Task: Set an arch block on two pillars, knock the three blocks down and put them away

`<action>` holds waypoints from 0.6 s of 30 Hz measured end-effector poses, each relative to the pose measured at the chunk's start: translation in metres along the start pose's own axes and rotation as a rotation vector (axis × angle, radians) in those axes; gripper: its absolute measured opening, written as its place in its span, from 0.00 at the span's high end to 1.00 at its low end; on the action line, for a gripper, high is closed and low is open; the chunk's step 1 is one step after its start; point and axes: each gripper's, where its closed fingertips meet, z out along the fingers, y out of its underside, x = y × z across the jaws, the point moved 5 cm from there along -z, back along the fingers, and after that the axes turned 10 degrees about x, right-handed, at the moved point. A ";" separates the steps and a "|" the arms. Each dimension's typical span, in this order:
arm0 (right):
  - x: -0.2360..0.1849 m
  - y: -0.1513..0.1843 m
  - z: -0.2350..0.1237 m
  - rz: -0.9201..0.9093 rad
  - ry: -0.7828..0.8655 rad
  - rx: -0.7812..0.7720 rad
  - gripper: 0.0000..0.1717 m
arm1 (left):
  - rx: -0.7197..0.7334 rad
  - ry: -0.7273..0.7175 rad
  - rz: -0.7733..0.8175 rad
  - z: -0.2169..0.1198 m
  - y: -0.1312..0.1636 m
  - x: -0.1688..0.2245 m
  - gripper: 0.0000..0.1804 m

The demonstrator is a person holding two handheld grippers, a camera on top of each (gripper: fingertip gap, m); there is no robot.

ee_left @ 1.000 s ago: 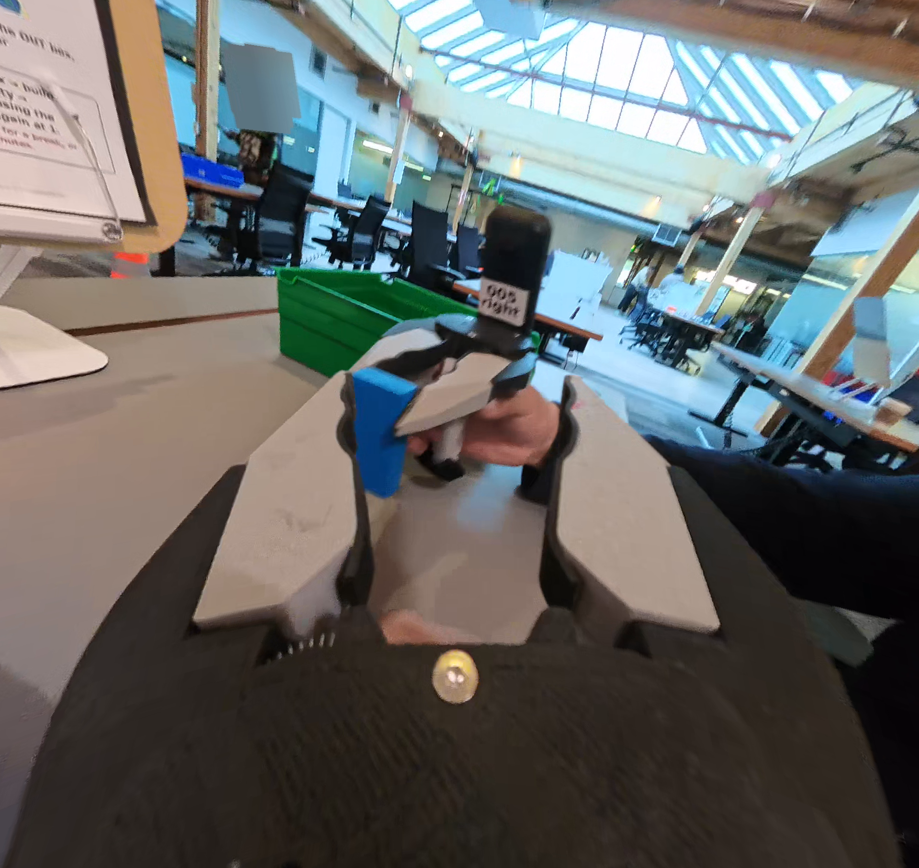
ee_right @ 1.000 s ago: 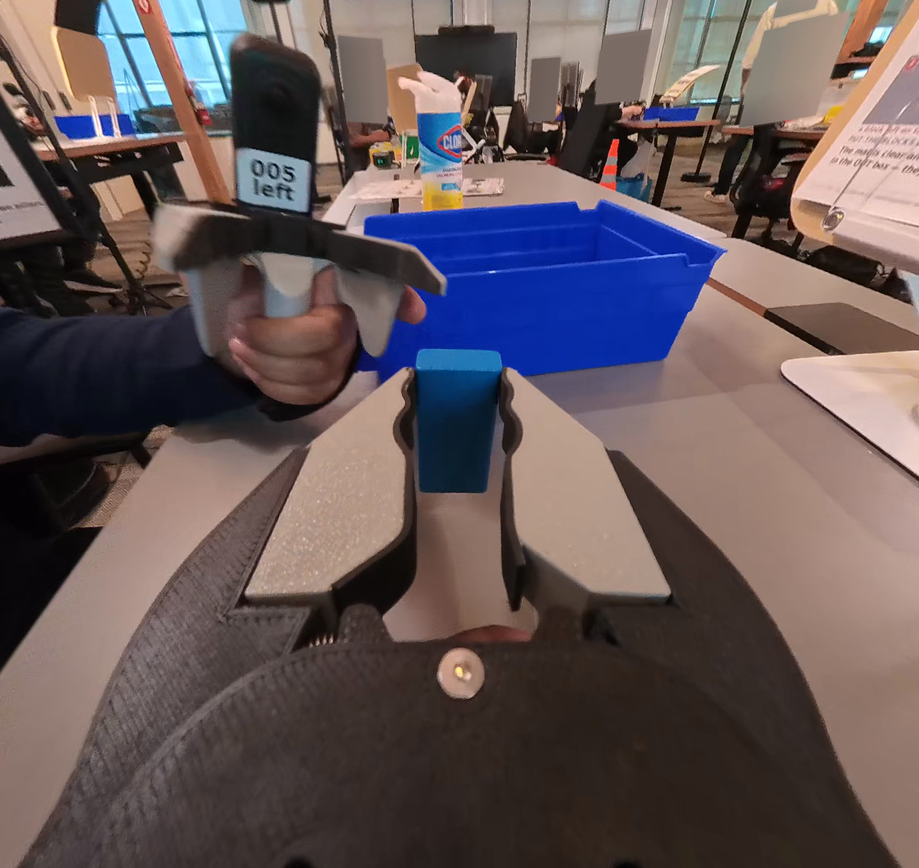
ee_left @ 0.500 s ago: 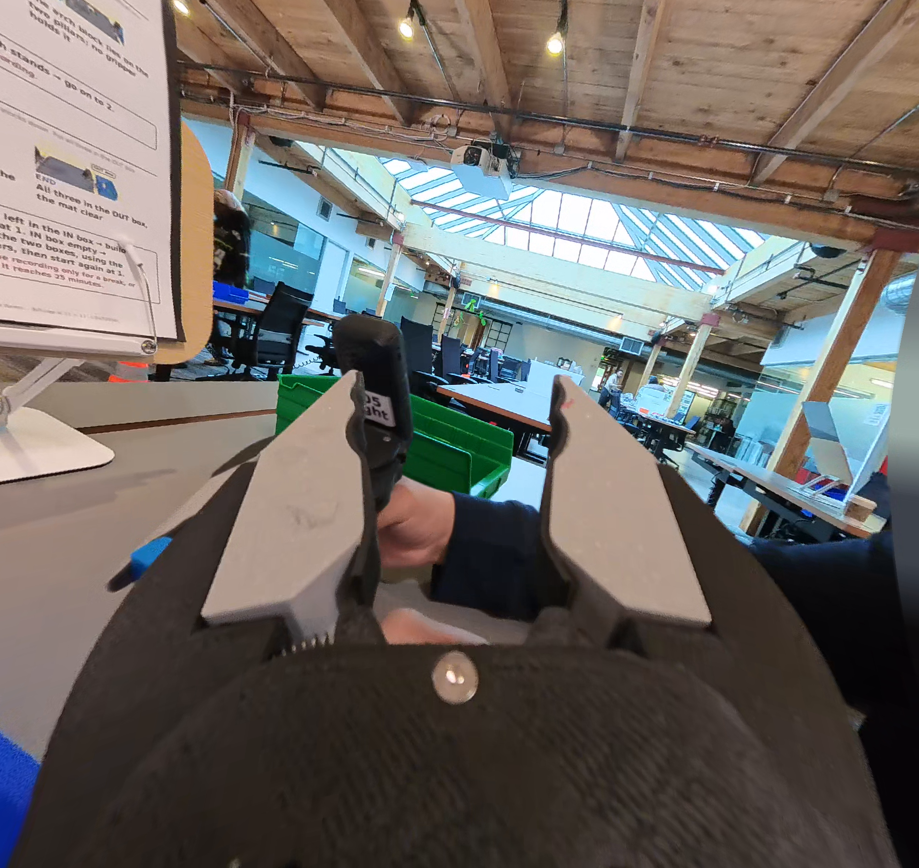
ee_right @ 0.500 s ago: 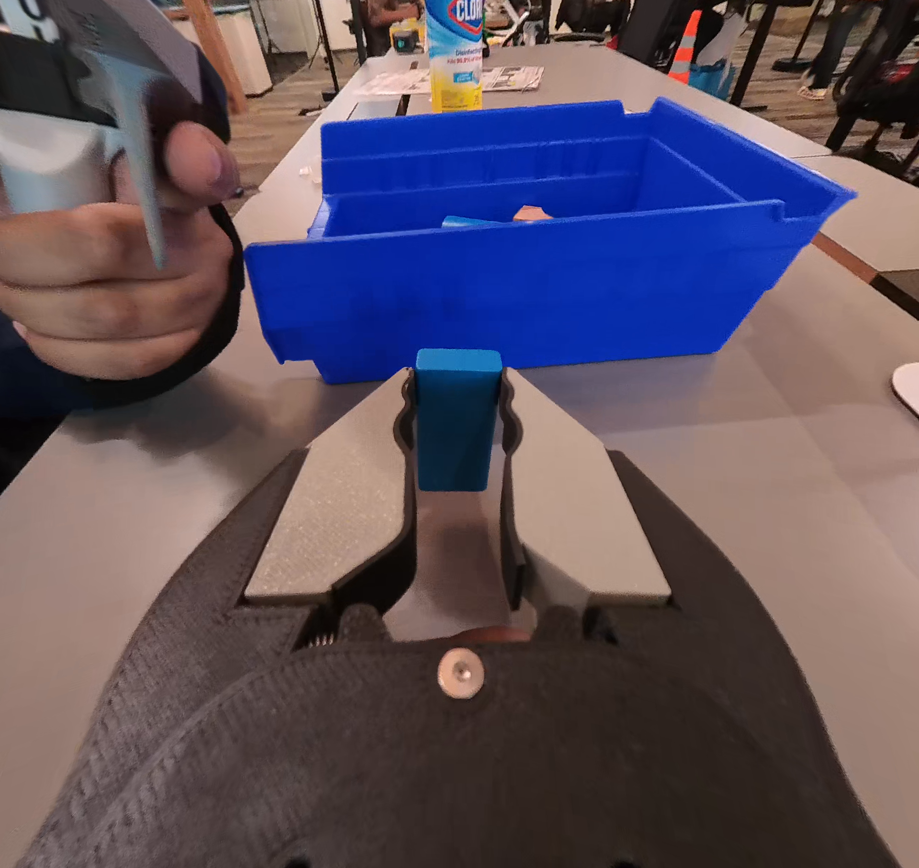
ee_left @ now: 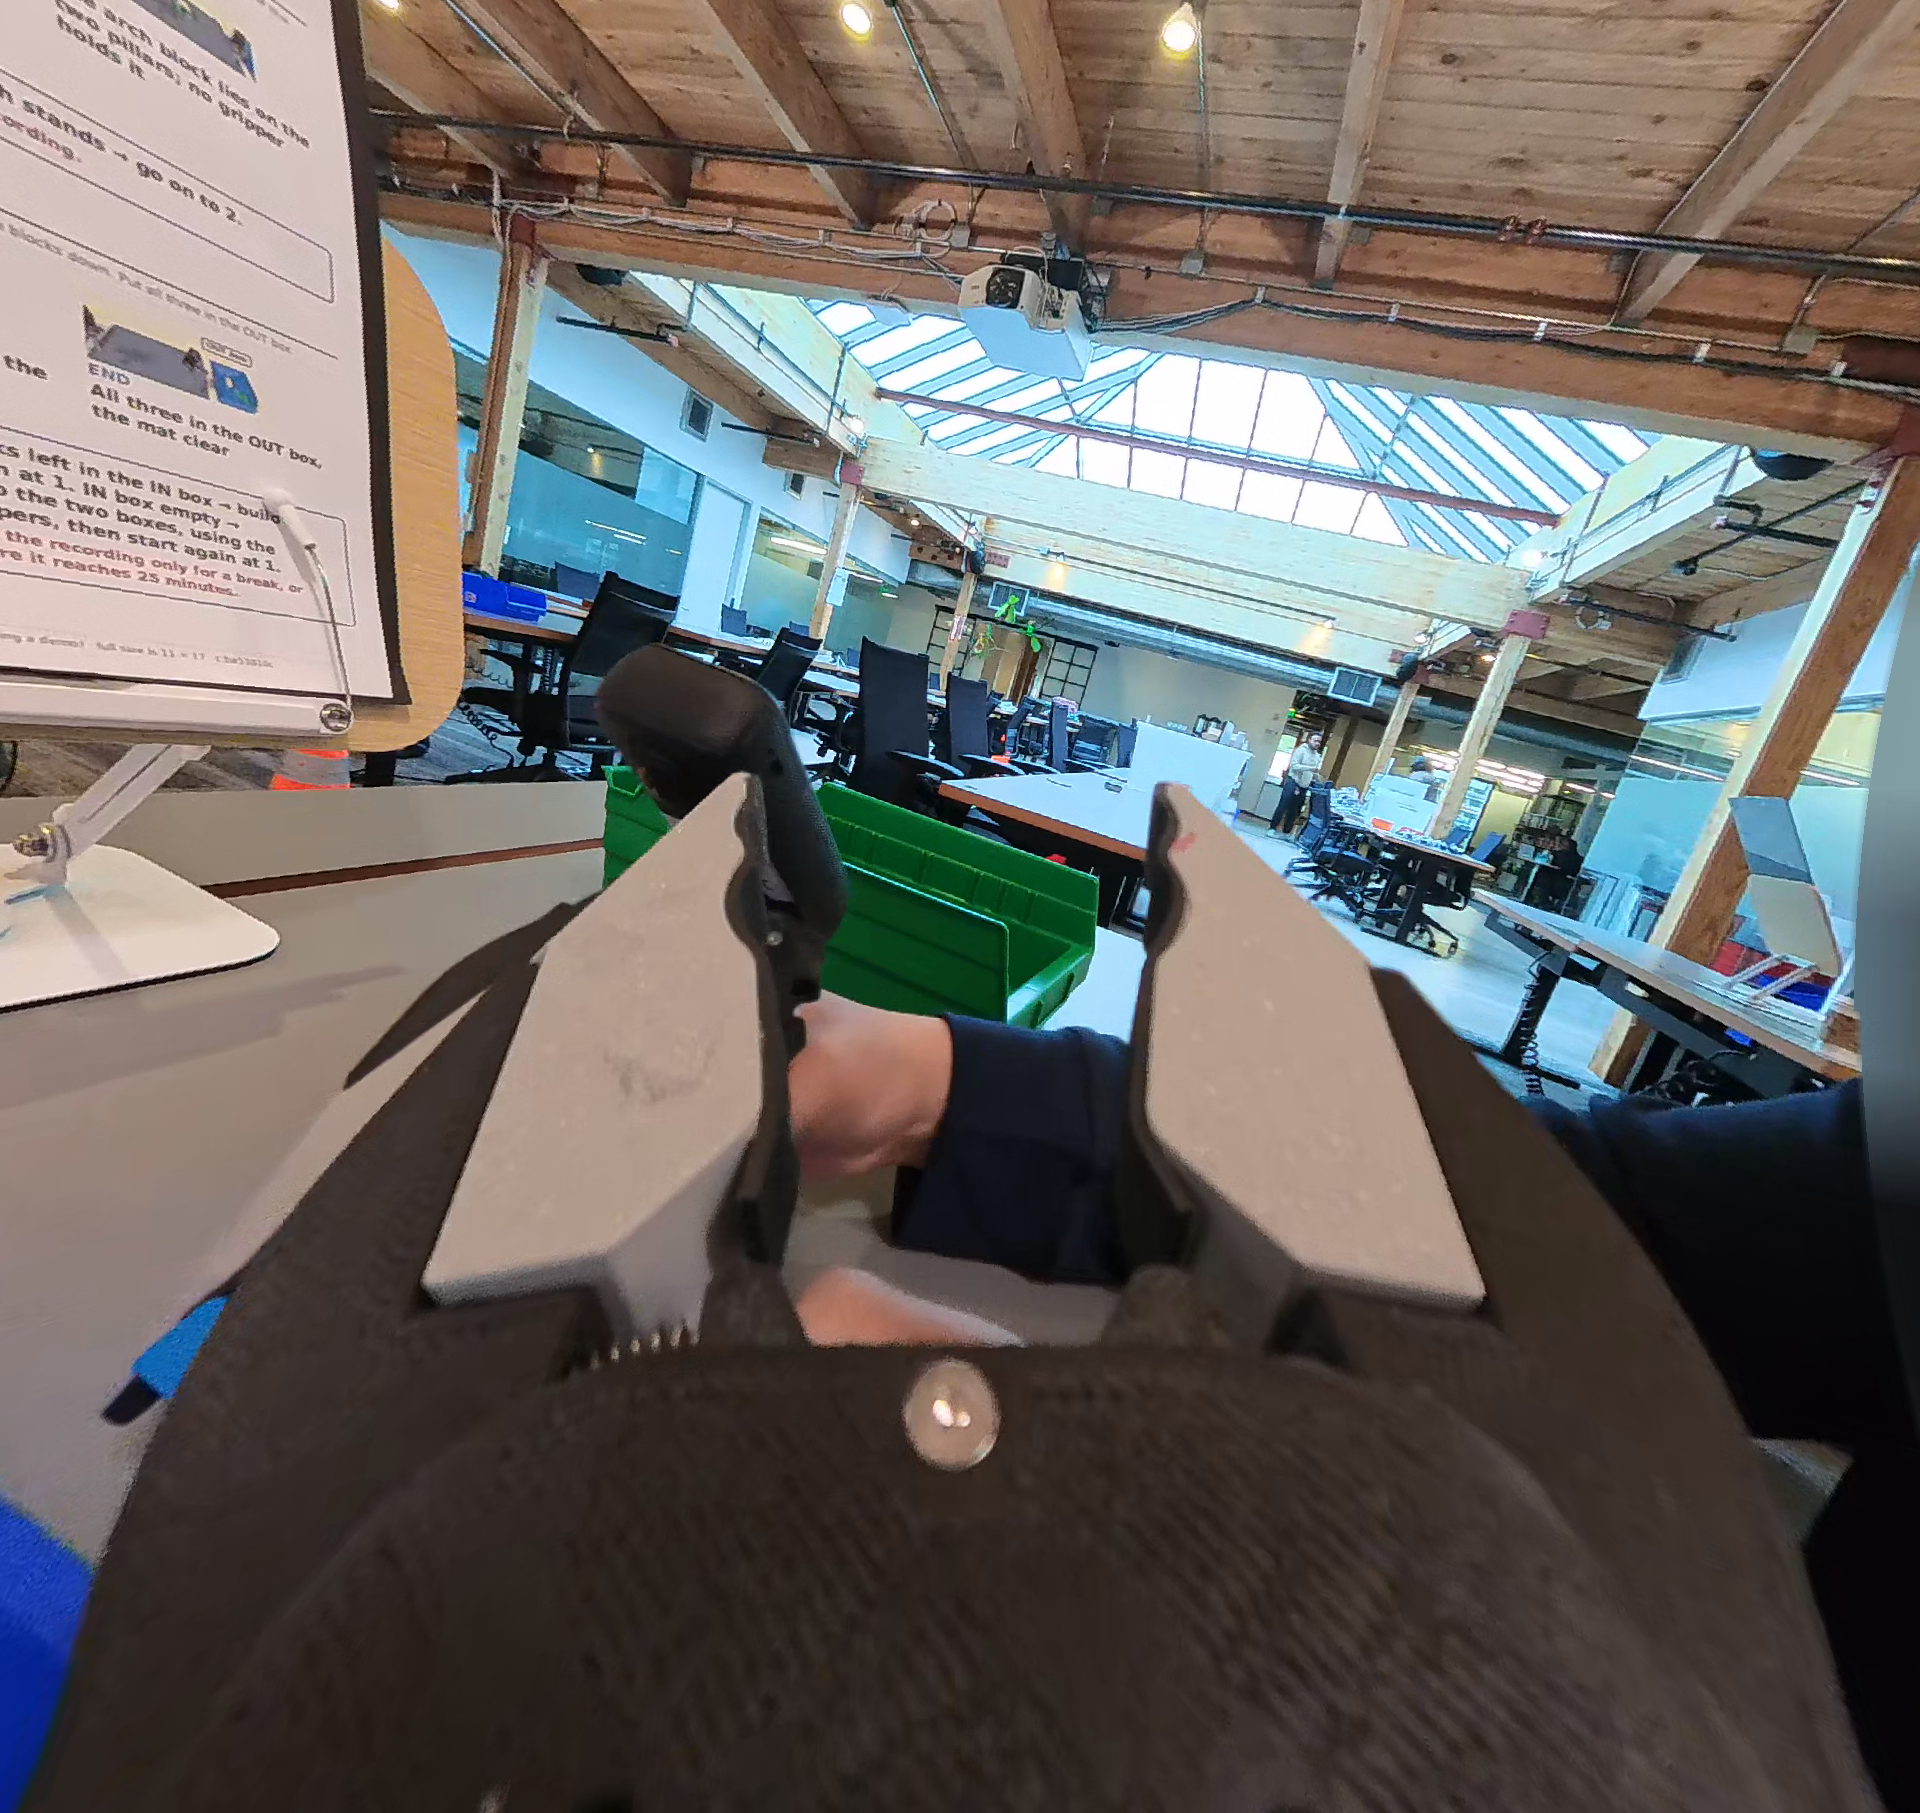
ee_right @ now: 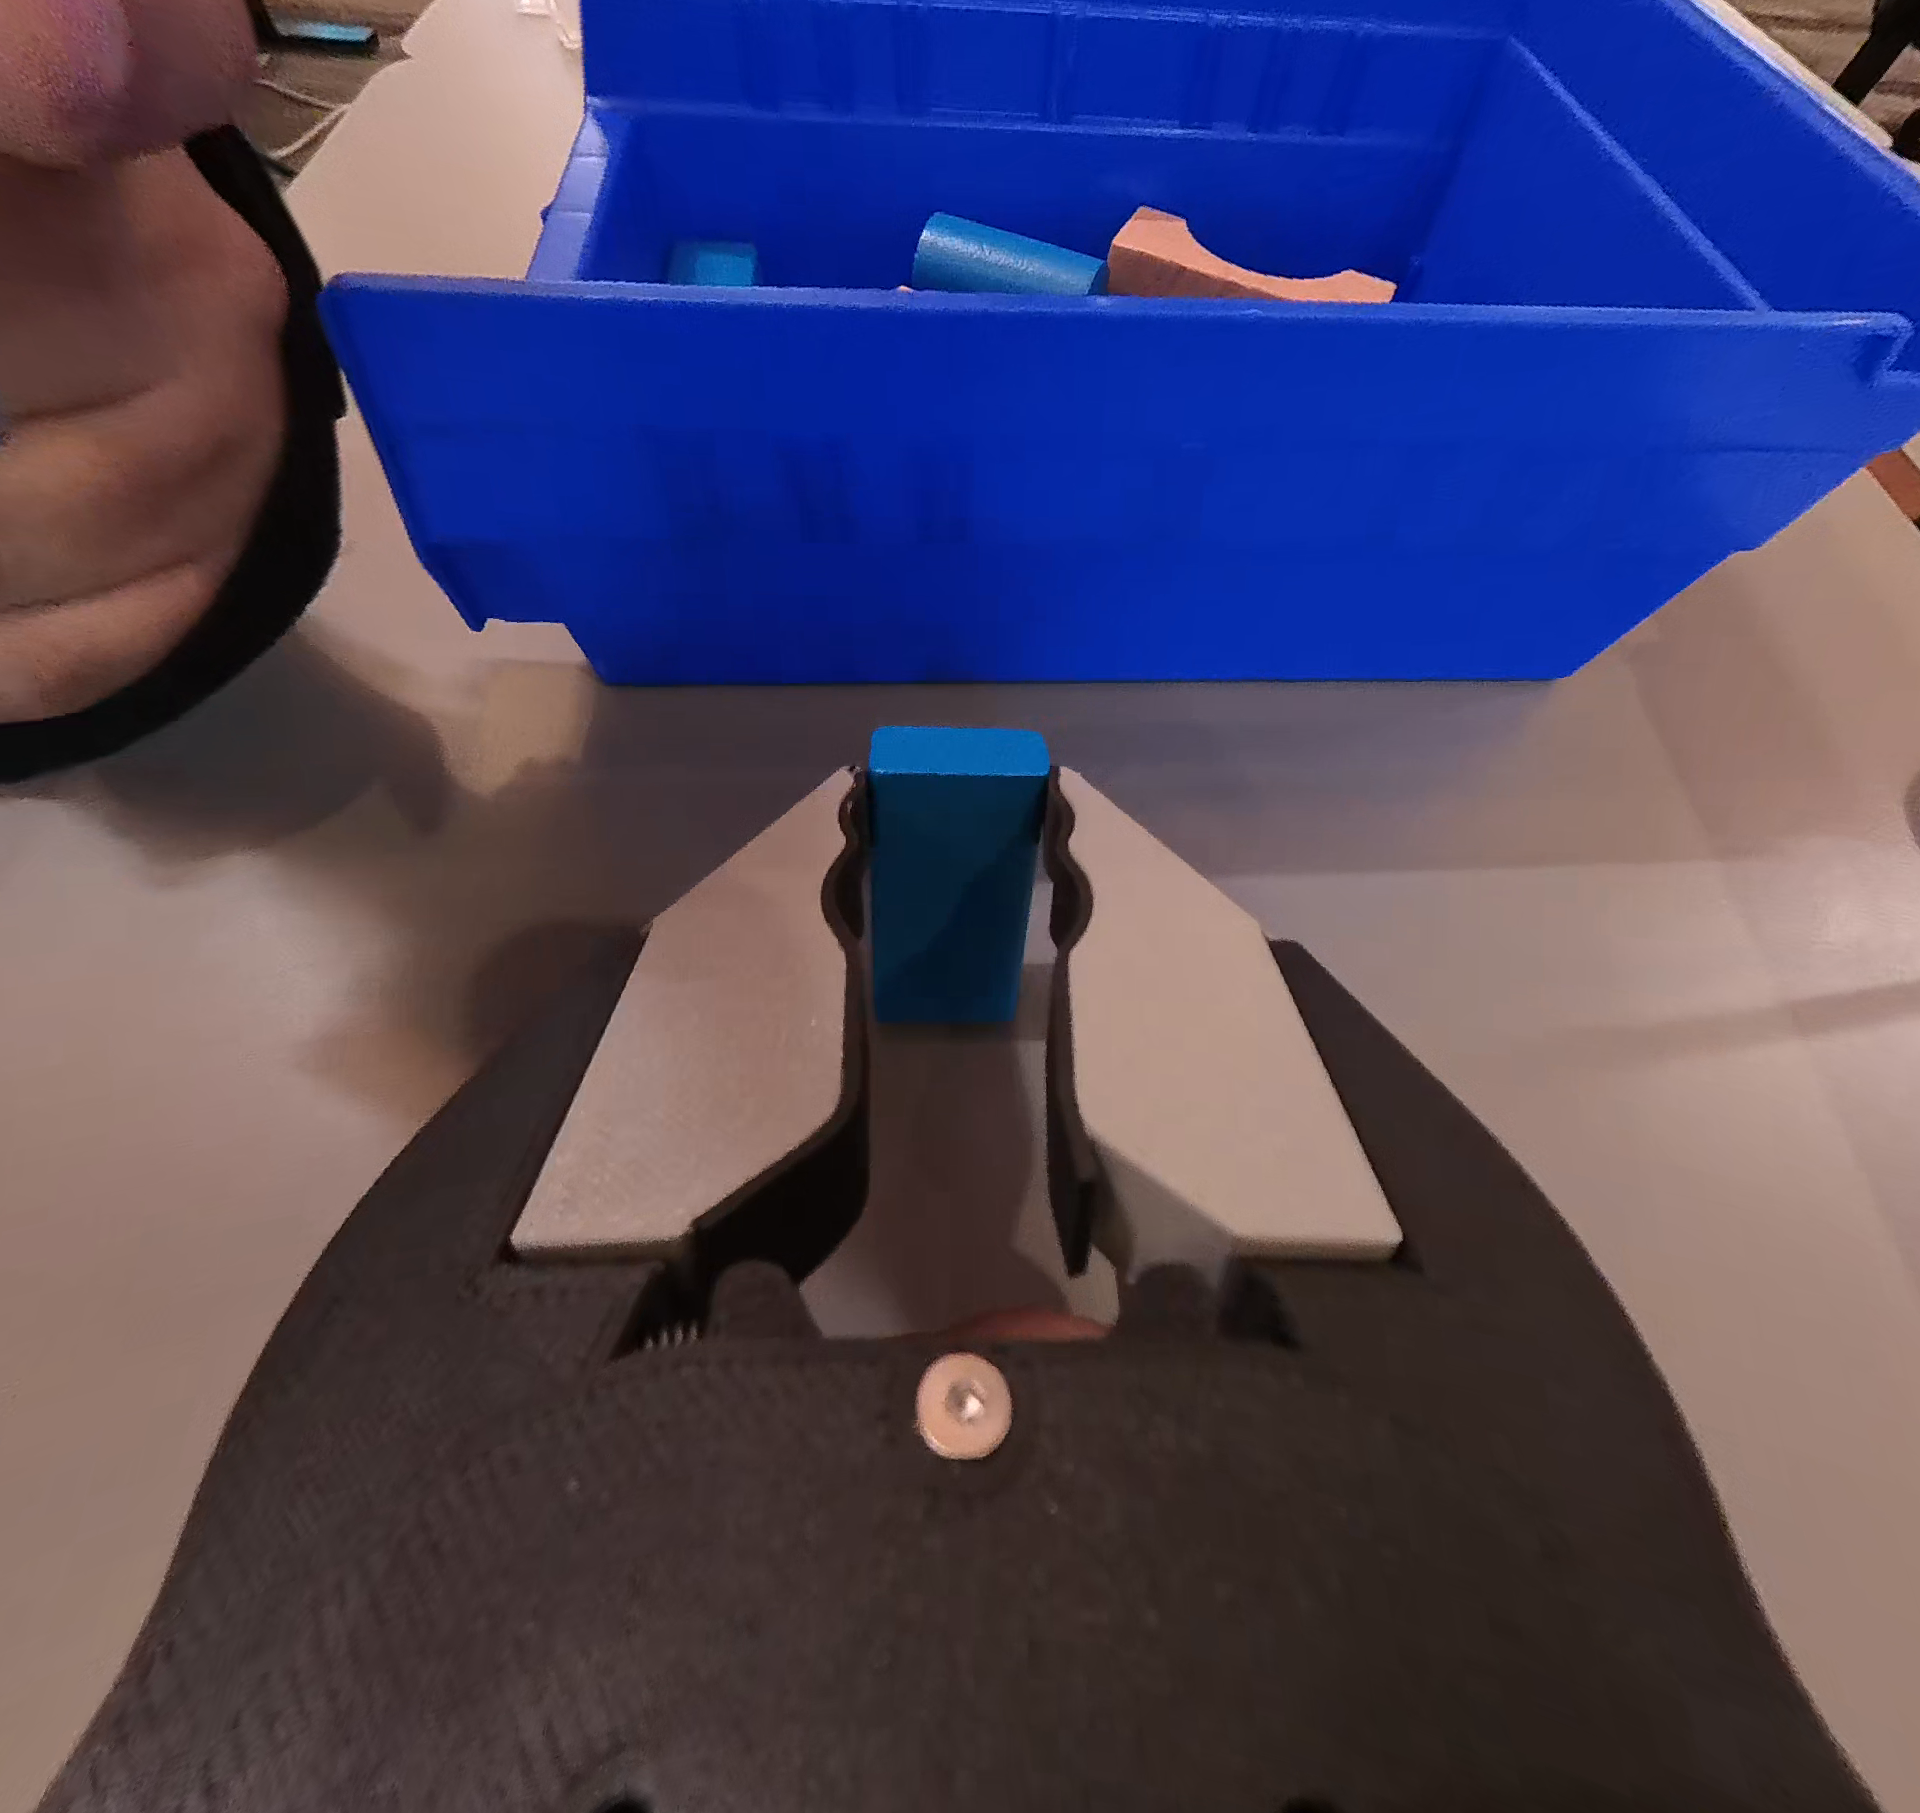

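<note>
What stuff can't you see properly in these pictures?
- Blue bin: in the right wrist view, its front wall hides the lower parts of the blocks inside.
- Green bin: in the left wrist view, its inside is hidden by its wall and the left gripper.
- Hand: blurred, cut by the left edge.

Blue bin (ee_right: pixel 1039 475): near wall hides the lower parts of the blocks inside; far right corner cut by frame edge
Hand (ee_right: pixel 114 361): blurred, cropped at left edge
Right gripper (ee_left: pixel 727 787): fingers hidden behind the near finger
Instruction sheet (ee_left: pixel 166 288): cropped at top and left
</note>
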 end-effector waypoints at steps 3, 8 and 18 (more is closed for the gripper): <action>0.000 0.001 -0.006 0.006 0.004 0.006 0.82 | -0.014 -0.030 -0.007 0.000 0.002 -0.005 0.61; 0.000 -0.001 -0.018 0.023 0.002 0.062 0.83 | -0.074 -0.157 0.007 0.002 0.011 -0.019 0.85; 0.002 0.005 -0.020 0.038 0.002 0.018 0.82 | -0.191 -0.377 0.231 0.002 0.024 -0.037 0.94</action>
